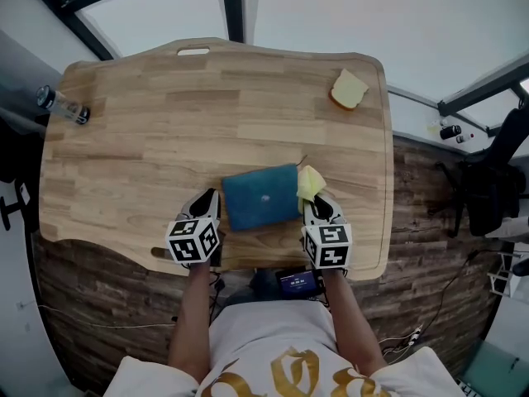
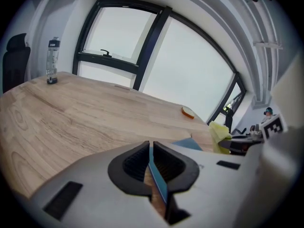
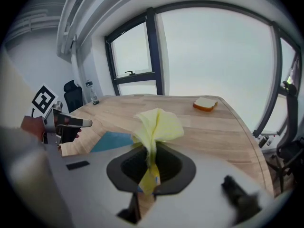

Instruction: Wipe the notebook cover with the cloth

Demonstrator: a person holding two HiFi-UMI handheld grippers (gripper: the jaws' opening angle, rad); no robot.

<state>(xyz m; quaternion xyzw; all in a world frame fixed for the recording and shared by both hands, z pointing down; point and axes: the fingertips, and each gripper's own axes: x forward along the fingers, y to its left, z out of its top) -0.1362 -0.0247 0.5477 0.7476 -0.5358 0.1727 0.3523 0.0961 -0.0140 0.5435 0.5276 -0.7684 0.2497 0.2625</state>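
The left gripper (image 1: 211, 197), near the table's front edge, is clamped on the blue notebook's (image 1: 263, 195) left edge. The right gripper (image 1: 314, 198) pinches the yellow cloth (image 1: 310, 182) at the notebook's right edge. Beyond, bare wooden table (image 1: 207, 98) stretches to a bread slice (image 1: 349, 89) and a clear bottle (image 1: 62, 104) near the far corners.
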